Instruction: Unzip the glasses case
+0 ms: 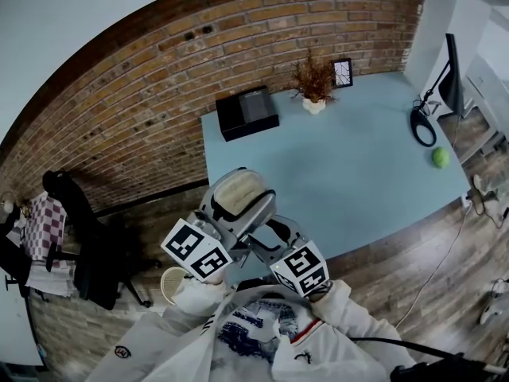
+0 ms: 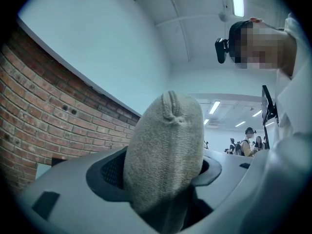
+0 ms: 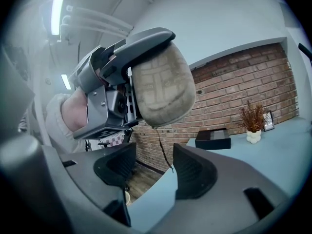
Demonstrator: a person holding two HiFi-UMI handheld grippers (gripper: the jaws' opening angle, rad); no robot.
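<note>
The glasses case (image 1: pixel 237 193) is a beige fabric oval held up in the air in front of the person, above the table's near left corner. My left gripper (image 1: pixel 238 207) is shut on it; in the left gripper view the case (image 2: pixel 165 155) stands upright between the jaws and fills the middle. My right gripper (image 3: pixel 153 167) is open just below the case (image 3: pixel 163 89). A thin dark cord (image 3: pixel 163 147) hangs from the case's lower end down between the right jaws, and the pads do not press on it. In the head view the right gripper (image 1: pixel 261 241) sits beside the left.
A blue table (image 1: pixel 342 173) stands against a brick wall. On it are a black box (image 1: pixel 246 111), a dried plant in a white pot (image 1: pixel 314 86), a small picture frame (image 1: pixel 342 72), a green ball (image 1: pixel 440 157) and a black loop (image 1: pixel 423 126). A black chair (image 1: pixel 87 245) stands left.
</note>
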